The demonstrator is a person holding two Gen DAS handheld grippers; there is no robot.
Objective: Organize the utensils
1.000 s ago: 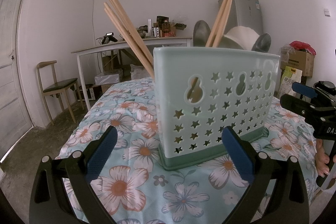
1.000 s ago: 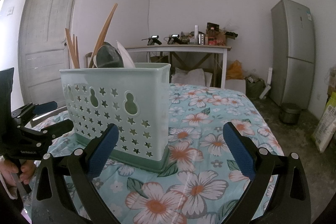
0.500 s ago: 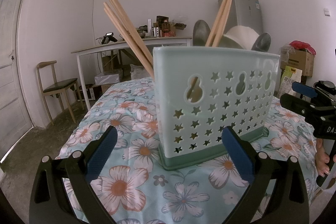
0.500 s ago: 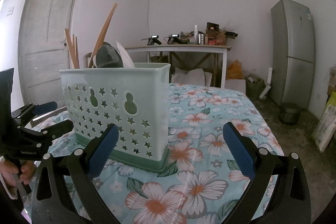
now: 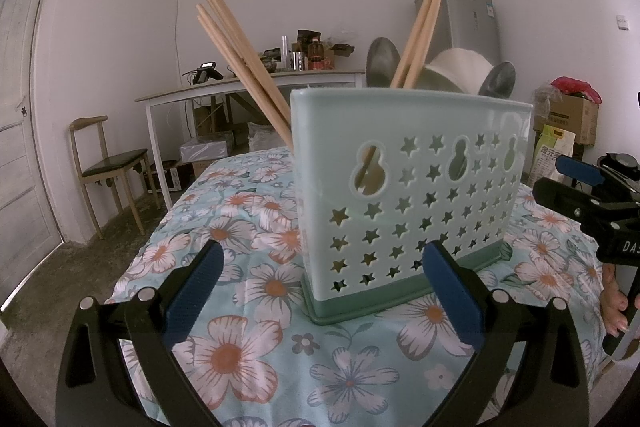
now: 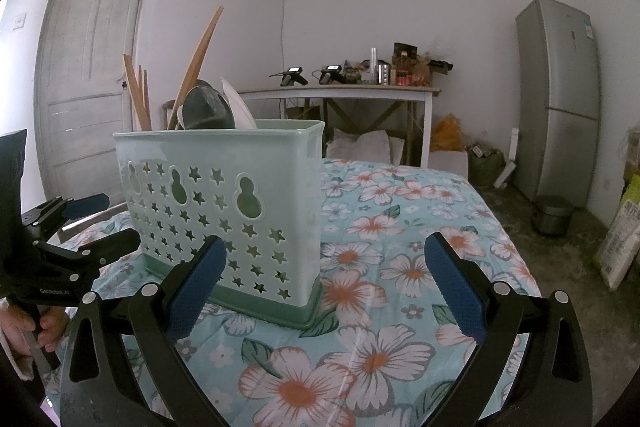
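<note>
A pale green utensil holder [image 5: 408, 195] with star cut-outs stands upright on the floral tablecloth [image 5: 248, 343]. Wooden chopsticks [image 5: 236, 51] lean out of its left compartment, another pair [image 5: 420, 31] stands further right beside metal spoons [image 5: 382, 61] and a white spoon [image 5: 460, 71]. My left gripper [image 5: 326, 297] is open just in front of the holder, nothing between its blue pads. In the right wrist view the same holder [image 6: 224, 211] sits left of centre, and my right gripper [image 6: 324, 293] is open and empty near its corner.
A white side table [image 6: 340, 93] with bottles and devices stands by the far wall, a grey fridge [image 6: 560, 99] to its right, a wooden chair [image 5: 104, 163] and a door [image 6: 92, 75] to the left. Bags and boxes [image 5: 568, 115] lie on the floor.
</note>
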